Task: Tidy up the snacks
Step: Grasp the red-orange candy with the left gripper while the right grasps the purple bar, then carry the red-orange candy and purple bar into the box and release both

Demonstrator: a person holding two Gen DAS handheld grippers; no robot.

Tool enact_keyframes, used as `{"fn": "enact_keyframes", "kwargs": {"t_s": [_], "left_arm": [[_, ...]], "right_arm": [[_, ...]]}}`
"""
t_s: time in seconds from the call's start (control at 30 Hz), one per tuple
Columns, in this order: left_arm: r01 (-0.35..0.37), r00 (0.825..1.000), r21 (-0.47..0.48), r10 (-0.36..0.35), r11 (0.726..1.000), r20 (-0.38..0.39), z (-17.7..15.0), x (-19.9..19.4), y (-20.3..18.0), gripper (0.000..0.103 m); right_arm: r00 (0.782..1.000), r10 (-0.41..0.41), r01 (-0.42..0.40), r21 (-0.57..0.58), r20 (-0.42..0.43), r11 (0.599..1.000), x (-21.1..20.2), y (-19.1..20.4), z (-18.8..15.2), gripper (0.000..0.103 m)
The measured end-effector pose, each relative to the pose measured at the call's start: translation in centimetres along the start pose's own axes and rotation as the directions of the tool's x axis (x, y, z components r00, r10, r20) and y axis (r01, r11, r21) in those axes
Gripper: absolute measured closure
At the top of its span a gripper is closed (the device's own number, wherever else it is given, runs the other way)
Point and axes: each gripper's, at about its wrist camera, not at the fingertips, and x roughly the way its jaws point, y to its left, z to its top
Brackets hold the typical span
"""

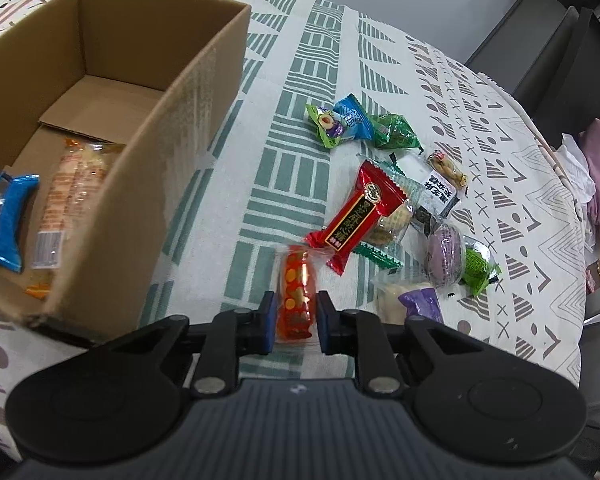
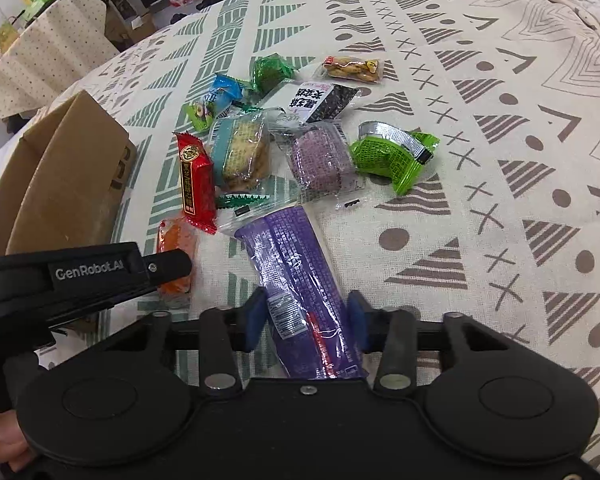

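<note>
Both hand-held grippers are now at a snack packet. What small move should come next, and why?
Probably lift the left hand-held gripper a little and carry it toward the cardboard box. Its jaws look closed on the orange snack packet, and the box, open beside it, already holds a blue packet. The right hand-held gripper straddles the purple packet, so it could follow.
</note>
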Motion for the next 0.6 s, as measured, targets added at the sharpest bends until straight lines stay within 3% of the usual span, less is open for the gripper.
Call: {"fn": "enact_keyframes", "kwargs": {"t_s": [0.6], "left_arm": [[-0.022, 0.995, 0.02, 0.02, 1.0, 0.097, -0.7, -6.0, -0.8, 0.088]], "right_arm": [[0.99, 0.109, -0.114, 0.051, 0.092, 0.992, -3.4, -0.3, 0.0, 0.071]]}}
